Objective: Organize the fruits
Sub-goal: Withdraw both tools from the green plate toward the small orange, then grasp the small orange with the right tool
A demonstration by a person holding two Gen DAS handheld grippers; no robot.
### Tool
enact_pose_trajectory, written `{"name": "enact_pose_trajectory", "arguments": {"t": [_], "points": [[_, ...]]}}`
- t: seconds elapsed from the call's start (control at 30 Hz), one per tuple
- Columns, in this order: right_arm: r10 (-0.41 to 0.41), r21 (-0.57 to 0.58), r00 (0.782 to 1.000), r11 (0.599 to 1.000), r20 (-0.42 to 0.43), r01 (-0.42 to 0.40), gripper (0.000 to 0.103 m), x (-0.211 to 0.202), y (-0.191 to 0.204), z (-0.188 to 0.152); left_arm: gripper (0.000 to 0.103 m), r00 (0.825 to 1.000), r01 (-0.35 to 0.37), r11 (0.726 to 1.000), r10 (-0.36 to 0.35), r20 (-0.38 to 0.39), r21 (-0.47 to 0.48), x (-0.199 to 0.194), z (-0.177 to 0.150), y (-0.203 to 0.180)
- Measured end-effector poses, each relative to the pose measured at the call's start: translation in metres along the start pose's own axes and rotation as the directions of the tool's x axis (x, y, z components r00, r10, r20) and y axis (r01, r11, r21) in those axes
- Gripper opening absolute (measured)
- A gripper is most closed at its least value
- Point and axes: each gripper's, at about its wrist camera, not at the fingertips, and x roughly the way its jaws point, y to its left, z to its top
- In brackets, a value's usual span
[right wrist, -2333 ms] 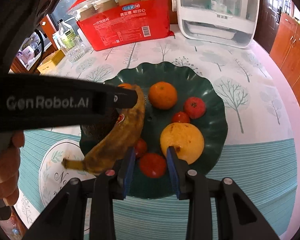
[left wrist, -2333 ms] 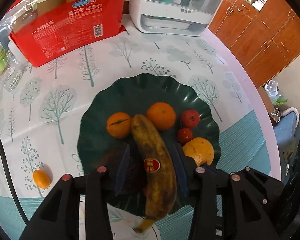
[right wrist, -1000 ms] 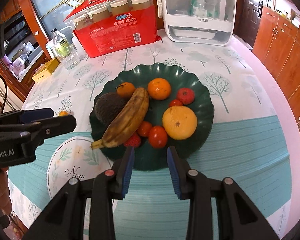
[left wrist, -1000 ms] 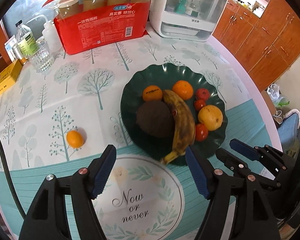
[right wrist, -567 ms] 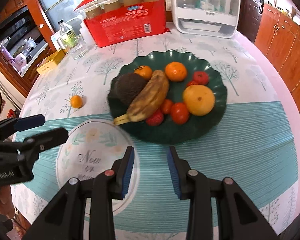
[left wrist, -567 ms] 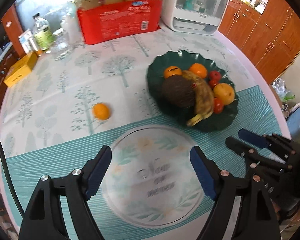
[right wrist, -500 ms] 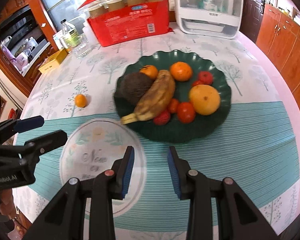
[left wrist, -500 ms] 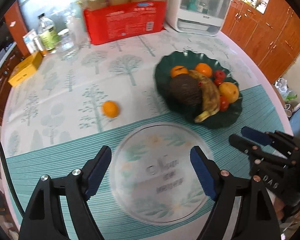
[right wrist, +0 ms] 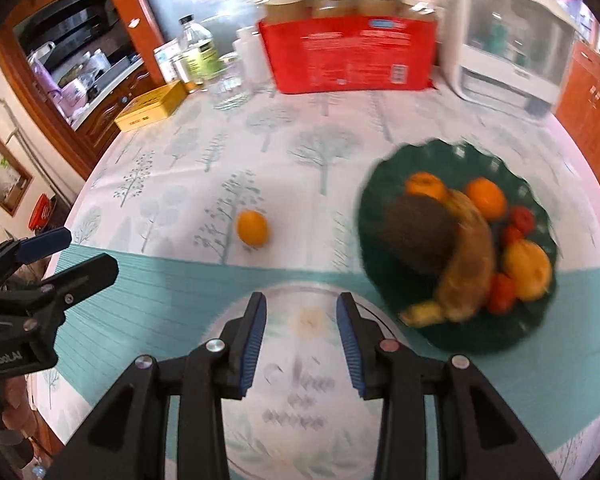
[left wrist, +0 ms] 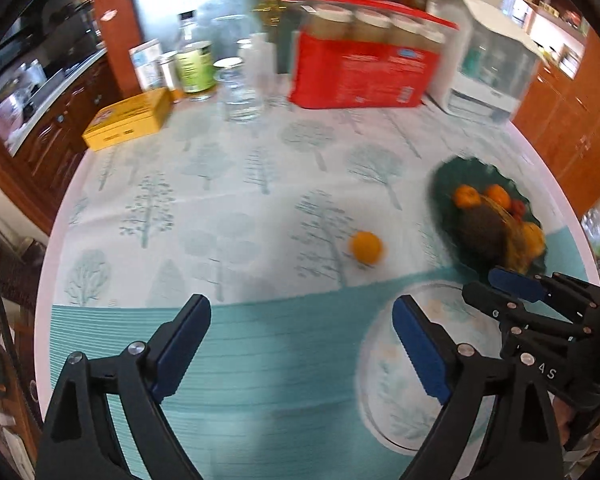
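Note:
A small orange (left wrist: pixel 366 247) lies alone on the tree-print tablecloth; it also shows in the right wrist view (right wrist: pixel 252 227). A dark green wavy plate (right wrist: pixel 372 200) to its right holds a banana (right wrist: pixel 466 256), a brown avocado (right wrist: pixel 418 234), oranges and several small red fruits. The plate shows in the left wrist view (left wrist: pixel 446 190) too. My left gripper (left wrist: pixel 300 336) is wide open and empty, well short of the lone orange. My right gripper (right wrist: pixel 300 320) is open a little and empty, above a round white placemat (right wrist: pixel 300 384).
At the back stand a red pack of cups (right wrist: pixel 350 54), a white appliance (right wrist: pixel 508 40), bottles and a glass (left wrist: pixel 240 92), and a yellow box (left wrist: pixel 128 118). The table edge curves along the left (left wrist: pixel 56 232). Wooden cabinets stand on the right.
Both grippers have pulled back and swung left, away from the plate. The banana now lies released on the plate. The lone orange has come nearer the middle of both views.

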Motion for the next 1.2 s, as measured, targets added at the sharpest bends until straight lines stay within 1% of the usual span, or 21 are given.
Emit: {"name": "enact_pose_trajectory", "arguments": {"t": [0.1, 0.23, 0.33, 0.47, 0.6, 0.7, 0.8, 1.03, 1.2], "points": [[0.012, -0.014, 1.000, 1.000, -0.008, -0.012, 0.040, 0.018, 0.013, 0.016, 0.093, 1.000, -0.025, 0.999, 0.025, 0.001, -0.029, 0.012, 0.008, 0.025], [0.014, -0.021, 0.999, 1.000, -0.039, -0.015, 0.041, 0.051, 0.026, 0.032, 0.093, 0.999, -0.049, 0.997, 0.048, -0.014, -0.056, 0.031, 0.013, 0.046], [0.013, -0.021, 0.999, 1.000, -0.050, -0.014, 0.041, 0.068, 0.031, 0.038, 0.093, 0.998, -0.046, 0.996, 0.043, -0.038, -0.077, 0.047, 0.013, 0.057], [0.005, -0.016, 0.997, 1.000, -0.077, -0.006, 0.041, 0.093, 0.033, 0.046, 0.093, 0.997, -0.039, 0.996, 0.033, -0.069, -0.083, 0.063, 0.008, 0.062], [-0.006, -0.021, 0.996, 1.000, -0.090, 0.004, 0.041, 0.109, 0.036, 0.048, 0.093, 0.995, -0.036, 0.996, 0.029, -0.091, -0.076, 0.073, 0.004, 0.063], [-0.006, -0.031, 0.996, 1.000, -0.088, 0.003, 0.040, 0.115, 0.038, 0.047, 0.093, 0.994, -0.030, 0.996, 0.021, -0.105, -0.083, 0.080, 0.002, 0.063], [-0.010, -0.048, 0.997, 0.999, -0.078, 0.006, 0.033, 0.117, 0.039, 0.044, 0.093, 0.993, -0.019, 0.996, 0.008, -0.120, -0.087, 0.086, 0.002, 0.059], [-0.003, -0.049, 0.998, 0.999, -0.064, 0.000, 0.032, 0.111, 0.036, 0.035, 0.093, 0.991, -0.015, 0.998, 0.007, -0.135, -0.053, 0.089, 0.001, 0.042], [0.017, -0.032, 0.998, 0.999, -0.060, -0.019, 0.032, 0.097, 0.030, 0.021, 0.093, 0.991, -0.011, 0.999, 0.006, -0.135, -0.035, 0.083, -0.001, 0.029]]}}
